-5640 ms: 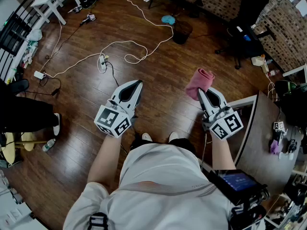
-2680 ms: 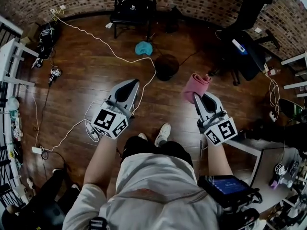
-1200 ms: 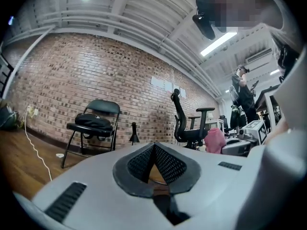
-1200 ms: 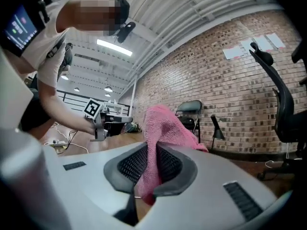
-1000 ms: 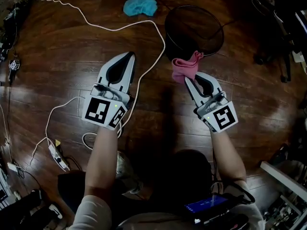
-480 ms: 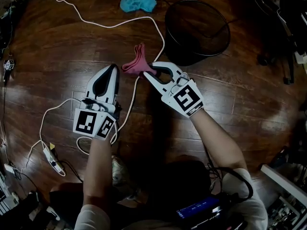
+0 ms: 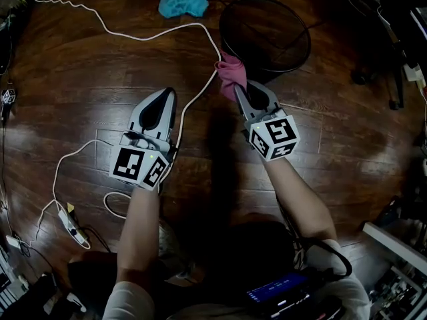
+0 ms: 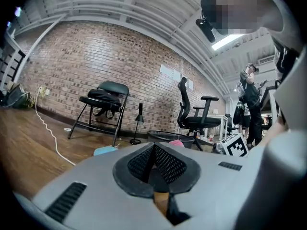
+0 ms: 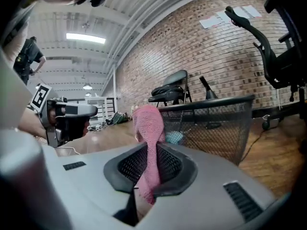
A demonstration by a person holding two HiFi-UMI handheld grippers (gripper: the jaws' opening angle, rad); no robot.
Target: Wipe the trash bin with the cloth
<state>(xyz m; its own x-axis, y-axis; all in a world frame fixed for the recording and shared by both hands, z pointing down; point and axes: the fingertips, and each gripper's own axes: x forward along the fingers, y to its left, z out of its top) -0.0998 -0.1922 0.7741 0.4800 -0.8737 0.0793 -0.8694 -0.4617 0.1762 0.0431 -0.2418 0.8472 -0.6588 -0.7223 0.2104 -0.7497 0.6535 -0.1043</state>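
Observation:
A black wire-mesh trash bin (image 7: 267, 37) stands on the wooden floor ahead of me; its mesh wall (image 9: 211, 123) fills the middle of the right gripper view and it shows small (image 8: 165, 137) in the left gripper view. My right gripper (image 7: 241, 90) is shut on a pink cloth (image 7: 231, 74), whose free end hangs by the bin's near left rim. The cloth (image 9: 148, 128) rises from between the jaws. My left gripper (image 7: 163, 99) hovers to the left over the floor, shut and empty.
A white cable (image 7: 193, 92) loops across the floor between the grippers and past the bin. A crumpled blue cloth (image 7: 183, 3) lies beyond the bin to the left. A folding chair (image 8: 103, 104) and an office chair (image 8: 194, 116) stand by the brick wall.
The right gripper swung the pink cloth from in front of the left gripper back right, up to the bin's near rim. Earlier I walked across the room to the bin.

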